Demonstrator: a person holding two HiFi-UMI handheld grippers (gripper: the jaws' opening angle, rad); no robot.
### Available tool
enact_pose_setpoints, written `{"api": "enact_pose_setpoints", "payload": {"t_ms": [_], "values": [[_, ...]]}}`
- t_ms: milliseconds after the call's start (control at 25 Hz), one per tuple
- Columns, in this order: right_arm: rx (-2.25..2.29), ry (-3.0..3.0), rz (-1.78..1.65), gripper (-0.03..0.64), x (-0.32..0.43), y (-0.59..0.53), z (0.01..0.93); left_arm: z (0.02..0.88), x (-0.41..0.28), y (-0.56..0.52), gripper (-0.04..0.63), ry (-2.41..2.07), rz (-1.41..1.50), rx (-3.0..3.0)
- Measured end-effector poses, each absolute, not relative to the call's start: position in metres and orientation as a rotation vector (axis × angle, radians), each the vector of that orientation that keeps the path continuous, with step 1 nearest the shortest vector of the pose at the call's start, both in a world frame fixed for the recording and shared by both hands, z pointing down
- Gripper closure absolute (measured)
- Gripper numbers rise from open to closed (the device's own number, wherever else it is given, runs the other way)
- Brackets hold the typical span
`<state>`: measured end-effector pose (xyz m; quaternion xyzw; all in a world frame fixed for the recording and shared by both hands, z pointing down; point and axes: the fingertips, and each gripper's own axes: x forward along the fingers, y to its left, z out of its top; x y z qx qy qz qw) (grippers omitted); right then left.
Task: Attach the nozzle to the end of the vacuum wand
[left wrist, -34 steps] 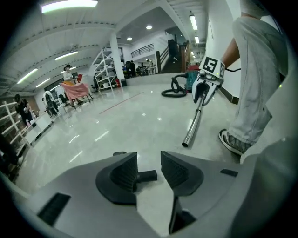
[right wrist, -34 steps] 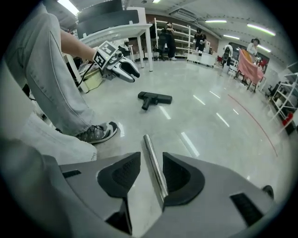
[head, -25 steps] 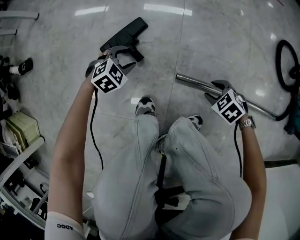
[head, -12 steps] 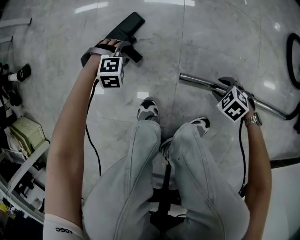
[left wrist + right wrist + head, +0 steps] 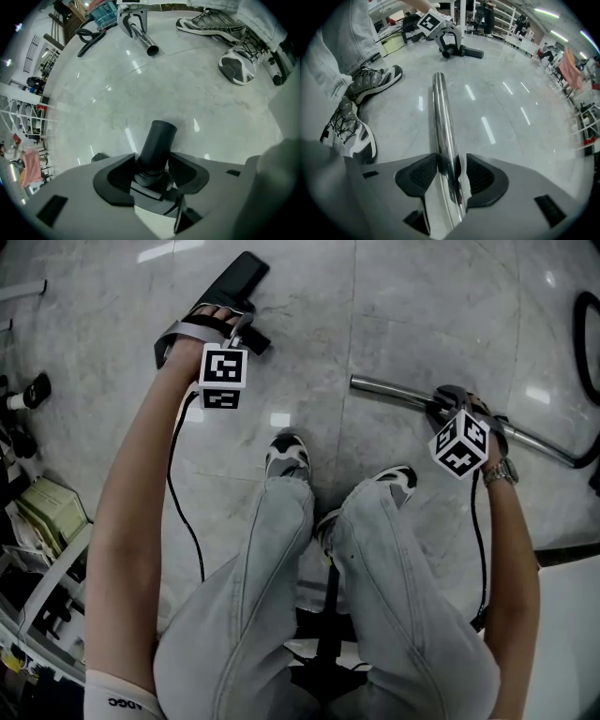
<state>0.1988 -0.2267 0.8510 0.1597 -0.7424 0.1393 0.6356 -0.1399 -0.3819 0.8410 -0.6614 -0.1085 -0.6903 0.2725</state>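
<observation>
The black floor nozzle (image 5: pixel 239 279) lies on the marble floor at the far left. My left gripper (image 5: pixel 239 332) is shut on its round neck (image 5: pixel 157 143), which points toward the wand's open end (image 5: pixel 149 47). The chrome vacuum wand (image 5: pixel 394 394) lies across the floor on the right, and its far part runs off toward a black hose (image 5: pixel 586 343). My right gripper (image 5: pixel 448 405) is shut around the wand (image 5: pixel 442 122) partway along it. In the right gripper view the wand's tip points at the nozzle (image 5: pixel 468 52) and the left gripper (image 5: pixel 449 38), with a stretch of floor between them.
The person's two shoes (image 5: pixel 289 454) (image 5: pixel 401 480) stand between the grippers, close to the wand's end. Shelving and clutter (image 5: pixel 37 512) line the left edge. Cables run back from both grippers along the arms. Racks (image 5: pixel 581 65) stand at the far side of the room.
My left gripper has reached forward and closed on the nozzle's neck. My right gripper has come down over the wand and closed on it.
</observation>
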Motion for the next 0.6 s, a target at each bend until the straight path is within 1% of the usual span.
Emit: {"api": "enact_pose_setpoints", "payload": {"t_ms": [280,600], "values": [[0.353,-1.694,0.260,0.453,0.200,-0.227,0.851,0.831,-0.117,-0.377,0.370,-0.129,-1.857,-2.051],[0.435,-1.735,0.239,0.453,0.191,-0.253,0.812,0.808,-0.085,-0.332,0.376,0.080,-1.792,-2.470]]}}
